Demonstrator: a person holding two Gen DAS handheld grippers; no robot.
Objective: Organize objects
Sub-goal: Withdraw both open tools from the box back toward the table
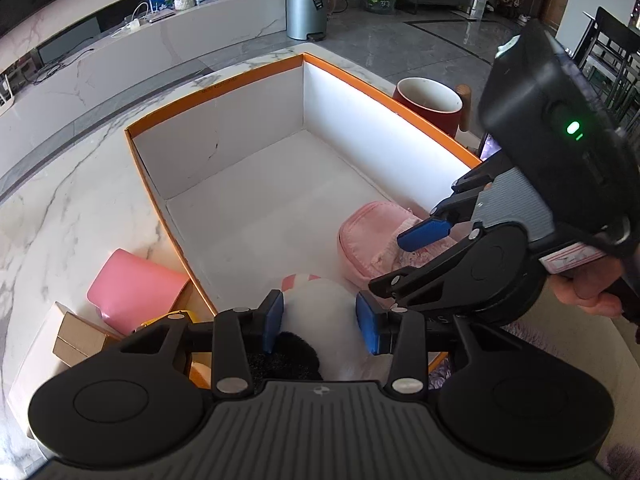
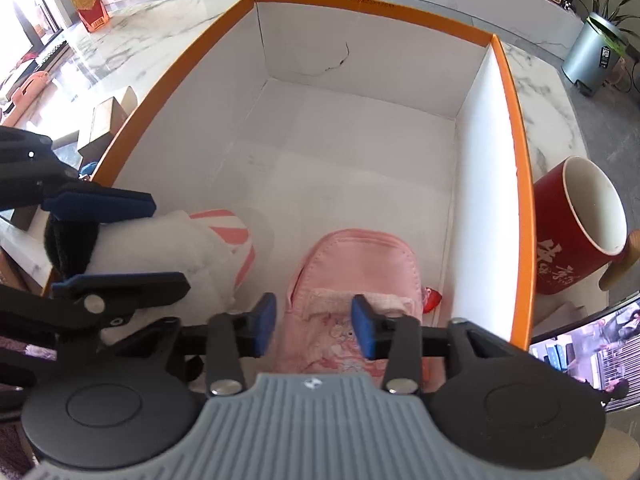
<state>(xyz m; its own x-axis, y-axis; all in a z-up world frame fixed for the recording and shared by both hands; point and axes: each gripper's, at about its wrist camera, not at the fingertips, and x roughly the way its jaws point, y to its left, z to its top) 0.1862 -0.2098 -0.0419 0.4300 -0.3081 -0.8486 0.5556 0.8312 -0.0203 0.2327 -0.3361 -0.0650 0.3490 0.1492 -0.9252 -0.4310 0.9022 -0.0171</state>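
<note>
Left tongs [image 1: 320, 322] straddle a white plush toy [image 1: 320, 304] with a black furry patch and a pink-striped part, the 2 blue pads close against its sides; whether they press on it cannot be told. Right tongs [image 2: 314, 326] stand part open over a pink pouch [image 2: 356, 264], blue pads clear of the fabric on either side, gripping nothing. Both items lie at the near end of an orange-rimmed box [image 2: 516, 128] with white inner walls, toy at left and pouch at right, close together; the rest of the box floor is bare, and a dark scuff marks the far wall. In the left wrist view, the right tongs reach in from the right above the pouch, a hand [image 1: 584, 288] visible on the grip. The box sits on a white marble tabletop [image 1: 80, 184]. Just outside its right wall stands a red mug [image 2: 576, 236] with white lettering and a white interior. Along its left wall lie a pink folder-like item [image 1: 136, 288] and small brown cardboard boxes [image 1: 76, 336]. A red-and-yellow carton [image 2: 86, 0] stands at the tabletop's far left. A grey pedal bin [image 1: 306, 8] stands on the floor beyond.
</note>
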